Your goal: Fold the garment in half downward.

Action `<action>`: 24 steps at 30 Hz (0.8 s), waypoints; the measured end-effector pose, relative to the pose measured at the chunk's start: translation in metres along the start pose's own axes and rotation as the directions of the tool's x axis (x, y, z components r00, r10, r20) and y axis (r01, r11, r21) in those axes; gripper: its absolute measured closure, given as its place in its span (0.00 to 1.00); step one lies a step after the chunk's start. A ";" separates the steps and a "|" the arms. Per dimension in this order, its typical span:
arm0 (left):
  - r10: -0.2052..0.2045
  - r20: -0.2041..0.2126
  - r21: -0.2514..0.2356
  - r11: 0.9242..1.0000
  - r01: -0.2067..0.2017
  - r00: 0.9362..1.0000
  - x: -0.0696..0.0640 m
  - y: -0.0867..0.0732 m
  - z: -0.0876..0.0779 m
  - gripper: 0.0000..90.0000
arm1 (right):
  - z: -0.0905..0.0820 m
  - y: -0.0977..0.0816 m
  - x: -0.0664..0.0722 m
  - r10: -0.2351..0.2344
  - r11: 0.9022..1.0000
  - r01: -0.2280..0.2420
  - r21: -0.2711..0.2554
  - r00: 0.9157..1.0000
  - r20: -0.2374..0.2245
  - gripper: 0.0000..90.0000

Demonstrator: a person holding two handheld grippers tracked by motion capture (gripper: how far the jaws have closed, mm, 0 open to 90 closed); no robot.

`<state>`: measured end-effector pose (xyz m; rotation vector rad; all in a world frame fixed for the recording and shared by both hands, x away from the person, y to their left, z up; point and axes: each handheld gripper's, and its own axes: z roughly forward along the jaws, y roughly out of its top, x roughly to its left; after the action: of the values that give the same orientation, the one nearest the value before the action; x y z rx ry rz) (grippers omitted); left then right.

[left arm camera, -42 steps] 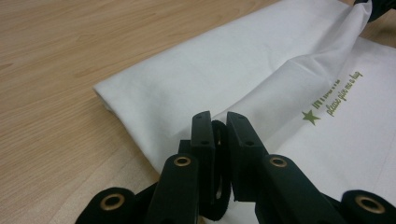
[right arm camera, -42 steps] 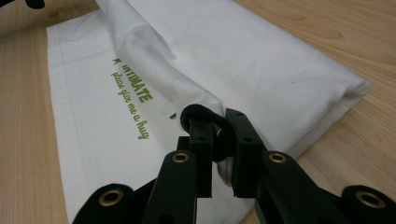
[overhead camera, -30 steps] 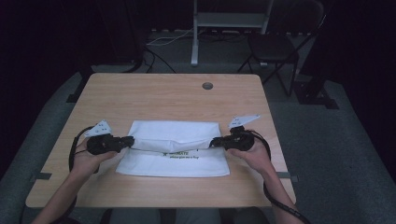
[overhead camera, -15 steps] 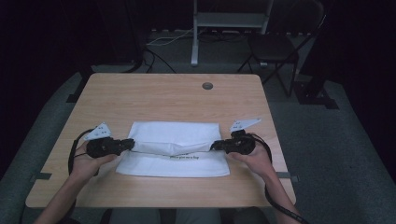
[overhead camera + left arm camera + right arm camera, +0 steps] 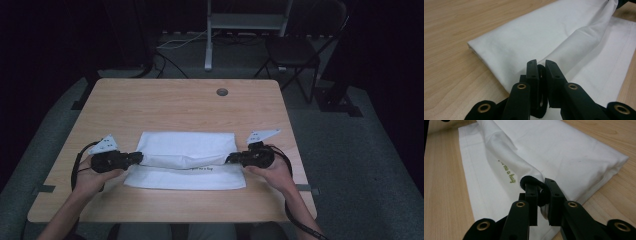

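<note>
My left fingers (image 5: pixel 541 72) and right fingers (image 5: pixel 541 191) stay clenched on the two ends of the white cloth bag's (image 5: pixel 187 150) near fold, which I have carried a little farther from me across the table (image 5: pixel 175 105) than before, so the fold looks about halfway over.

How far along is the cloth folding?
Done: the white cloth already lies doubled, its upper layer covering the far part. In hand: the left gripper and right gripper are each shut on an end of that layer's near edge. Left: a near strip with green lettering is uncovered, so the fold probably isn't finished.
</note>
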<state>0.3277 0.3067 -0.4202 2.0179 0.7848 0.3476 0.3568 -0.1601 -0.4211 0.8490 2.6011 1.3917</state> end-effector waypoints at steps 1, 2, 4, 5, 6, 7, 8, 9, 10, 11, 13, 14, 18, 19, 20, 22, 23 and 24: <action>0.000 0.000 -0.001 1.000 0.000 1.000 -0.001 0.000 0.000 0.91 | 0.000 0.000 0.001 -0.004 1.000 0.004 0.002 1.000 0.000 0.91; 0.000 0.000 0.000 1.000 0.000 1.000 -0.001 -0.001 0.000 0.91 | 0.000 0.000 0.002 -0.004 1.000 0.004 0.006 1.000 0.000 0.91; 0.002 0.002 0.002 1.000 -0.002 1.000 -0.002 0.000 -0.001 0.91 | -0.001 0.000 0.003 -0.006 1.000 0.006 0.005 1.000 -0.001 0.91; 0.001 0.004 -0.001 1.000 -0.001 1.000 -0.002 0.000 -0.001 0.91 | -0.001 0.000 0.003 -0.010 1.000 0.010 0.005 1.000 -0.001 0.91; 0.000 0.005 -0.004 1.000 0.000 1.000 -0.003 0.000 -0.001 0.91 | -0.001 0.000 0.004 -0.009 1.000 0.009 0.004 1.000 -0.002 0.91; 0.000 0.006 -0.003 1.000 0.000 1.000 -0.003 0.000 -0.002 0.91 | -0.002 0.000 0.005 -0.011 1.000 0.011 0.006 1.000 0.000 0.91; -0.001 0.007 -0.004 1.000 0.001 1.000 -0.004 -0.001 -0.002 0.91 | -0.002 -0.001 0.005 -0.017 1.000 0.017 0.007 1.000 0.000 0.91; 0.001 0.007 -0.005 1.000 -0.001 1.000 -0.004 -0.001 -0.002 0.91 | -0.002 -0.001 0.006 -0.018 1.000 0.018 0.010 1.000 -0.002 0.91; 0.001 0.010 -0.003 1.000 -0.001 1.000 -0.004 -0.001 -0.002 0.91 | -0.002 -0.001 0.007 -0.018 1.000 0.018 0.009 1.000 -0.002 0.91; 0.001 0.013 -0.004 1.000 -0.001 1.000 -0.005 -0.001 -0.003 0.91 | -0.003 -0.001 0.007 -0.020 1.000 0.020 0.011 1.000 -0.002 0.91; 0.000 0.014 -0.004 1.000 0.000 1.000 -0.006 -0.001 -0.003 0.91 | -0.003 -0.002 0.009 -0.023 1.000 0.023 0.013 1.000 -0.004 0.91; 0.001 0.015 -0.005 1.000 -0.001 1.000 -0.006 -0.001 -0.004 0.91 | -0.003 -0.002 0.009 -0.026 1.000 0.026 0.013 1.000 -0.005 0.91; 0.006 0.016 -0.009 1.000 -0.006 1.000 -0.008 -0.001 -0.006 0.91 | -0.004 -0.004 0.011 -0.021 1.000 0.021 0.001 1.000 -0.004 0.91; 0.008 0.014 -0.011 1.000 -0.008 1.000 -0.008 -0.001 -0.007 0.91 | -0.004 -0.004 0.011 -0.021 1.000 0.021 0.001 1.000 -0.004 0.91; 0.009 0.015 -0.009 1.000 -0.009 1.000 -0.009 -0.001 -0.007 0.91 | -0.005 -0.004 0.011 -0.022 1.000 0.022 -0.001 1.000 -0.004 0.91; 0.009 0.017 -0.012 1.000 -0.009 1.000 -0.010 -0.001 -0.008 0.91 | -0.006 -0.004 0.011 -0.028 1.000 0.028 -0.009 1.000 -0.004 0.91; 0.009 0.019 -0.014 1.000 -0.009 1.000 -0.010 -0.001 -0.008 0.91 | -0.007 -0.004 0.012 -0.026 1.000 0.026 -0.010 1.000 -0.005 0.91; 0.010 0.019 -0.015 1.000 -0.010 1.000 -0.011 -0.001 -0.009 0.91 | -0.007 -0.004 0.013 -0.023 1.000 0.023 -0.016 1.000 -0.008 0.91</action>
<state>0.3146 0.3057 -0.4158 2.0094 0.7584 0.3383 0.3423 -0.1609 -0.4173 0.8100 2.5933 1.4111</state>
